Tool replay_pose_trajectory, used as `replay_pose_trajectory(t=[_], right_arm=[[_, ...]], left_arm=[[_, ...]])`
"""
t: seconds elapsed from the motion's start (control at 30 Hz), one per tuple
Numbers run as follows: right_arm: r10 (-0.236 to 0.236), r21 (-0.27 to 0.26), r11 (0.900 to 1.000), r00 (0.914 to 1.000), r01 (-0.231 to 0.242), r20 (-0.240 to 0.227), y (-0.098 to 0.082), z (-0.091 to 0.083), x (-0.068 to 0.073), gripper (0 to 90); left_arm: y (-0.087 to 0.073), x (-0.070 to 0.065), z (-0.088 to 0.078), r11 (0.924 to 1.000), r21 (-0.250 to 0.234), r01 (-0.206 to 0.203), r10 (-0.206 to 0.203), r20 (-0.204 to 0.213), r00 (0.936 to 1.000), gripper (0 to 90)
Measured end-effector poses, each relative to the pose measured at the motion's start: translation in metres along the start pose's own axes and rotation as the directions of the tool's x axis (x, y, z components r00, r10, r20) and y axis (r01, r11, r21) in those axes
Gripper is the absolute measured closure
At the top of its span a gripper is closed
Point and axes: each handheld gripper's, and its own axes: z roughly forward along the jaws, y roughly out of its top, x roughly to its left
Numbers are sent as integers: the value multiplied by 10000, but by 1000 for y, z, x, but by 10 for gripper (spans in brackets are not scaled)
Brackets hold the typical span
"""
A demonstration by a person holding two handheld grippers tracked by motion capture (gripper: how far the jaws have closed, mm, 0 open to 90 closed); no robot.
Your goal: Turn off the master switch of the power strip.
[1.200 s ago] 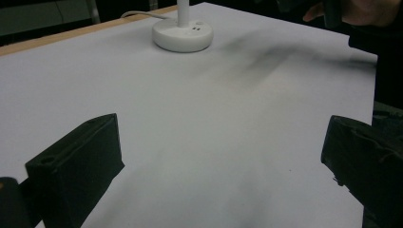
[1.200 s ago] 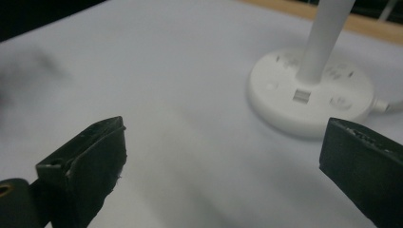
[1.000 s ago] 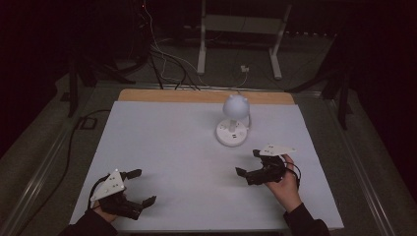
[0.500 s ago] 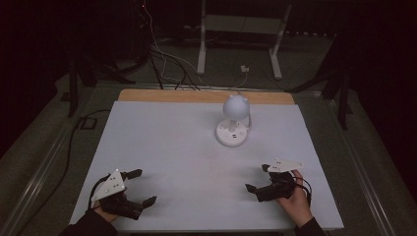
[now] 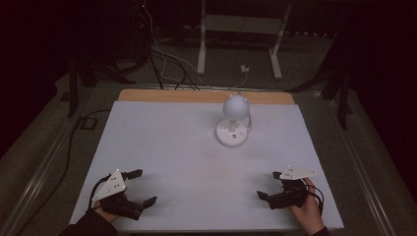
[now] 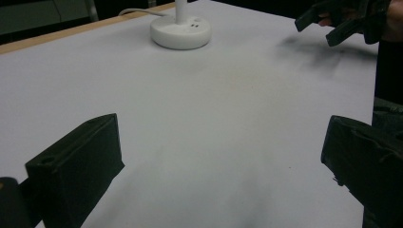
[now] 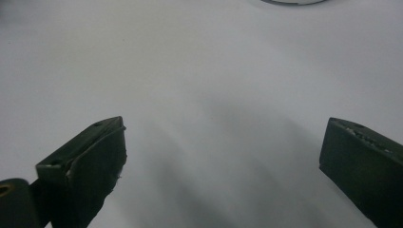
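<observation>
i hold my left gripper (image 5: 140, 187) near the table's (image 5: 162, 142) front left corner, jaws spread wide and holding nothing. my right gripper (image 5: 270, 185) sits near the front right corner, jaws wide too. the white lamp (image 5: 233, 120) stands well apart, toward the back edge.

Two black two-jaw grippers, left gripper (image 5: 138, 187) and right gripper (image 5: 270, 185), each topped by a pale grey three-cornered plate, with blocky matte jaws bearing small round holes, thin black cable trailing, dark sleeves at the wrists.
</observation>
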Motion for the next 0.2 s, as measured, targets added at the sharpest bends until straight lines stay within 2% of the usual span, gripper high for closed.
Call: replay_pose_trajectory(t=[0.2], right_arm=[[-36, -57, 10000, 10000, 36, 12, -1, 0, -1, 18]], left_arm=[[0, 1, 1, 10000, 28, -3, 2, 16, 10000, 4]])
